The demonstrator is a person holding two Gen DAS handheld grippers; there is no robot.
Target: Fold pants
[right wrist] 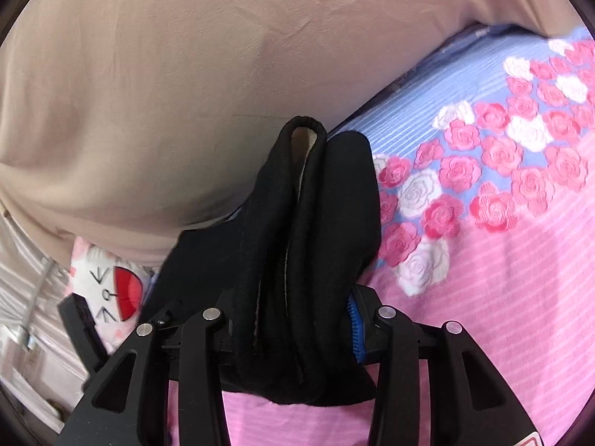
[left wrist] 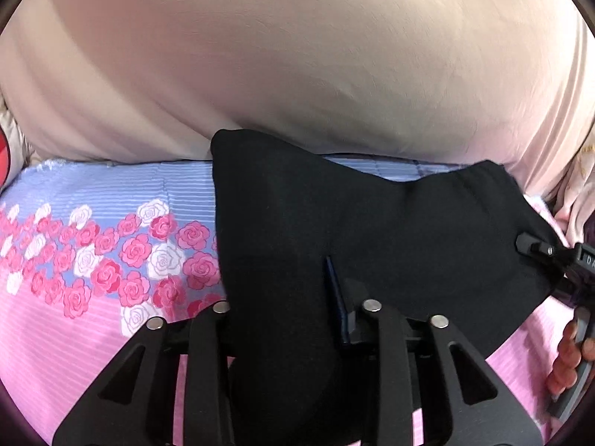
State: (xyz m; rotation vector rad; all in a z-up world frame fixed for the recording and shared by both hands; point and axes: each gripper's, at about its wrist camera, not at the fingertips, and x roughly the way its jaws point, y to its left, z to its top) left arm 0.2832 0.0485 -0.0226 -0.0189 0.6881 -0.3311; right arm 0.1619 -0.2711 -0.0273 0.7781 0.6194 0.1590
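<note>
We see the black pants [left wrist: 297, 223] bunched in thick folds and raised off the bed; in the right wrist view their doubled layers [right wrist: 297, 245] stand on edge, showing a pale lining.

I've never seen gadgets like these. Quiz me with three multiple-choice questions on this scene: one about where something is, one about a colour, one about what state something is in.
1. Where do the black pants lie?
A. on a rose-print bedsheet
B. on a wooden floor
C. in a basket

2. What colour is the big cushion behind the pants?
A. green
B. beige
C. navy

3. What is the right gripper doing?
A. hanging open in the air
B. shut on the pants
C. holding a cup

Answers: 1 A, pink and white roses show around the black fabric. 2 B, the cushion fills the top of both views in pale beige. 3 B, bunched black cloth sits clamped between its fingers.
</note>
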